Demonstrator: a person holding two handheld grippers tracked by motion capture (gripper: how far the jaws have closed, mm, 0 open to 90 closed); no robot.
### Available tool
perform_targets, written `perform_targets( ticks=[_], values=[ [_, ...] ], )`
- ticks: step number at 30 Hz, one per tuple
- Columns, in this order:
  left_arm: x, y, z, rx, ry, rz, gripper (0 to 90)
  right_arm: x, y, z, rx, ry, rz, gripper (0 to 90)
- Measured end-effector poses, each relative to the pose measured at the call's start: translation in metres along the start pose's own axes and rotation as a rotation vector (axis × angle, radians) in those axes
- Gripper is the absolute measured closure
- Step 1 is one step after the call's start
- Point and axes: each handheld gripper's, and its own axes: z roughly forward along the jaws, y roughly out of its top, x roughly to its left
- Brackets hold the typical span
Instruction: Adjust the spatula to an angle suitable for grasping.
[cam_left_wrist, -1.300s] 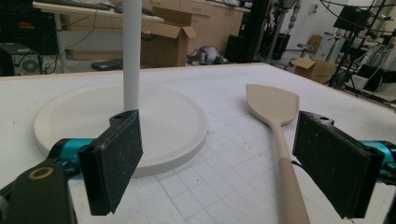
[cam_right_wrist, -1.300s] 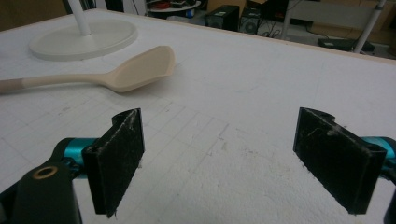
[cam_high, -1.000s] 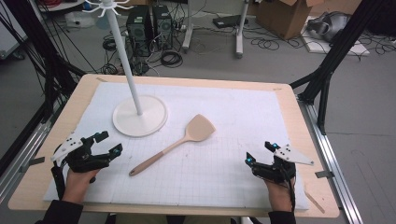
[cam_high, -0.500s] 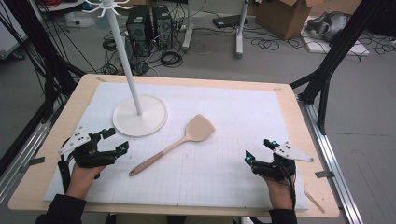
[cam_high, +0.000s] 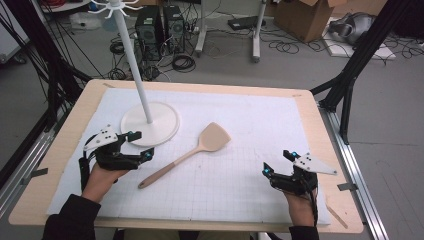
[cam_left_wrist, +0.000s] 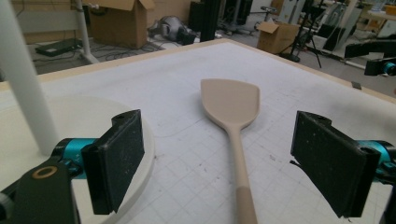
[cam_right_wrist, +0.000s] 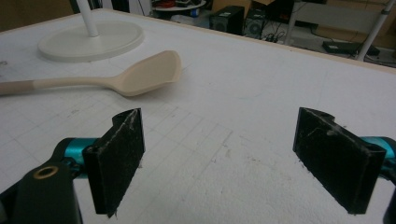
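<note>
Even bright light, soft shadows, background slightly blurred.

Lab, floor cables (cam_high: 182, 62), cardboard boxes (cam_high: 300, 15)

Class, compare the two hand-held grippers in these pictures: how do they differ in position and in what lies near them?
The black left gripper sits by the white round stand base, its fingers aimed at the beige spatula. The black right gripper is near the table's right edge, far from the spatula, with bare white grid mat between its fingers. Both are open, empty and held low over the mat.
</note>
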Motion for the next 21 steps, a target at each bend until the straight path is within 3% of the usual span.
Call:
perform_targets(
  ticks=[7, 12, 16, 21],
  values=[
    [-0.008, 0.007, 0.021, 0.05, -0.052, 0.021, 20.7, 0.001, 0.0, 0.002, 0.0, 0.003, 0.005, 15.4],
    [-0.01, 0.011, 0.037, 0.107, -0.064, 0.017, 23.1, 0.0, 0.0, 0.002, -0.002, 0.002, 0.004, 15.4],
    [-0.012, 0.01, 0.056, 0.194, -0.091, 0.022, 28.3, 0.001, -0.001, 0.003, 0.001, 0.005, 0.005, 15.4],
    [-0.015, 0.007, 0.072, 0.263, -0.1, 0.029, 31.4, 0.0, -0.002, 0.003, 0.006, 0.004, 0.01, 15.5]
  ],
)
